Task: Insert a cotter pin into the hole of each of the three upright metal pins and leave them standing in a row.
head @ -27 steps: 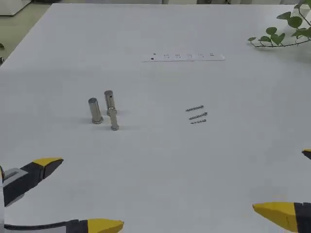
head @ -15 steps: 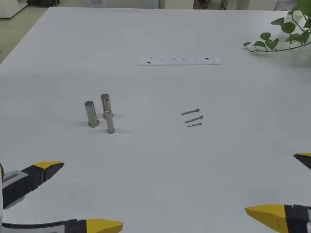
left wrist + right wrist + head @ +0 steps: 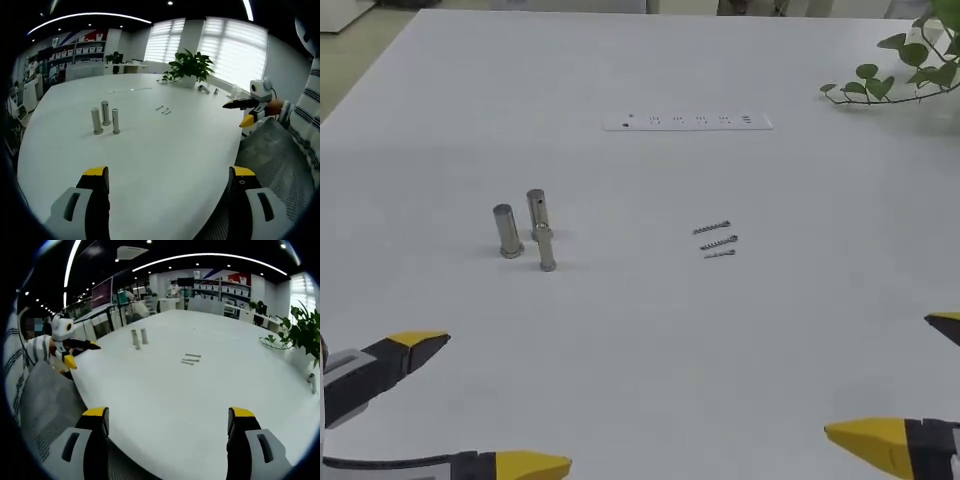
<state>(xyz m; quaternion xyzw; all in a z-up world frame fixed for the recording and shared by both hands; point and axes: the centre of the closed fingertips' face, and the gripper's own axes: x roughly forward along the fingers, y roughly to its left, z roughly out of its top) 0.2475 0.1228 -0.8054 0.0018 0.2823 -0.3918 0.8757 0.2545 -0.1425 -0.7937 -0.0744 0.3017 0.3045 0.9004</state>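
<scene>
Pins: three, upright, clustered left of centre on the table. Cotter pins: three, lying side by side to the right, well apart from them. Left gripper near left, jaws wide, empty. Right gripper near right, also wide, empty. Power strip far centre, plant far right. Left gripper view adds a striped sleeve behind the right gripper.
</scene>
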